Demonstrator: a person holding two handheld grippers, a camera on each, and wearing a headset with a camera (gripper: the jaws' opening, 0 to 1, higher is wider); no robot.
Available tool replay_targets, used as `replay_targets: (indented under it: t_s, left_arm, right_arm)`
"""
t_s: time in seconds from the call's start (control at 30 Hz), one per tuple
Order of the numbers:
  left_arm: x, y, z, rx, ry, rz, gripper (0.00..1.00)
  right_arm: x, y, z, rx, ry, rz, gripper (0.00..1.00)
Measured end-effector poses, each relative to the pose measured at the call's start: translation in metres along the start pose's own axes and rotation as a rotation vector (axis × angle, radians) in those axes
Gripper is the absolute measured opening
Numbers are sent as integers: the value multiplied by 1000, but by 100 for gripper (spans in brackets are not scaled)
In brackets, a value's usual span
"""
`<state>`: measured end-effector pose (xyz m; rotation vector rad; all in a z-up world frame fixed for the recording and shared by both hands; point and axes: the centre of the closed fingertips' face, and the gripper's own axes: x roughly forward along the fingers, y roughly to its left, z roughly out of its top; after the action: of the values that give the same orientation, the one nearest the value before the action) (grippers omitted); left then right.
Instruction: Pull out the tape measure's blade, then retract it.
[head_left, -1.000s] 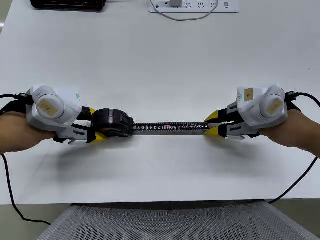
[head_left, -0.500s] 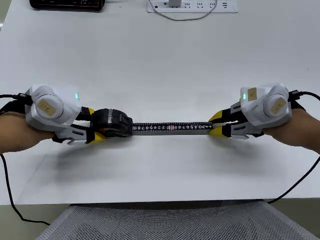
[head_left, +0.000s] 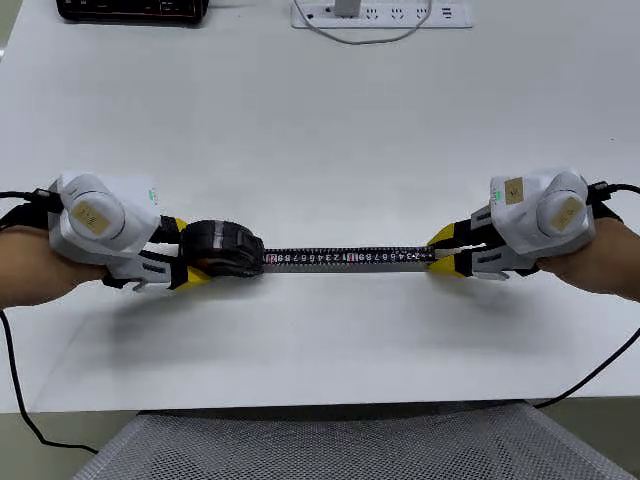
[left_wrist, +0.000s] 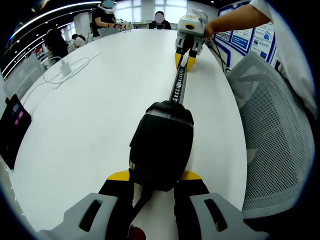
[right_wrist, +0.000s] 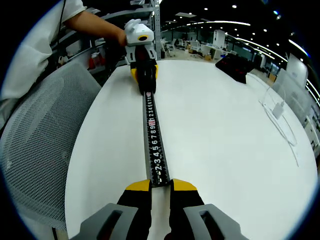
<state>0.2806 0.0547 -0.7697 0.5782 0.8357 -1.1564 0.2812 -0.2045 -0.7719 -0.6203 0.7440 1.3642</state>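
Observation:
A black tape measure case (head_left: 222, 248) rests on the white table (head_left: 320, 130) at the left, and my left gripper (head_left: 188, 259) is shut on it (left_wrist: 161, 145). Its dark blade (head_left: 350, 257) with white and red numbers runs flat to the right. My right gripper (head_left: 445, 251) is shut on the blade's end (right_wrist: 159, 181). The blade (right_wrist: 152, 135) stretches straight away to the case (right_wrist: 145, 72) in the right gripper view. In the left gripper view the blade (left_wrist: 178, 86) leads to the right gripper (left_wrist: 185, 59).
A white power strip (head_left: 385, 12) with a cable lies at the table's far edge, and a dark device (head_left: 130, 9) sits at the far left. A mesh chair (head_left: 330, 445) stands against the near edge. Cables trail from both grippers.
My right gripper has moved right, drawing more blade out of the case. The left gripper and the case have stayed where they were.

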Motion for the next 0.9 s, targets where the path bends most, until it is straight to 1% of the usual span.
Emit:
replay_targets:
  t_s: [0.27,0.9]
  left_arm:
    - [0,0,0,1,0,0,25]
    - [0,0,0,4,2,0,25]
  right_arm:
    - [-3,1,-5,-10,7,-3,9]
    - [-11,2,-17,-2,21,-14,8]
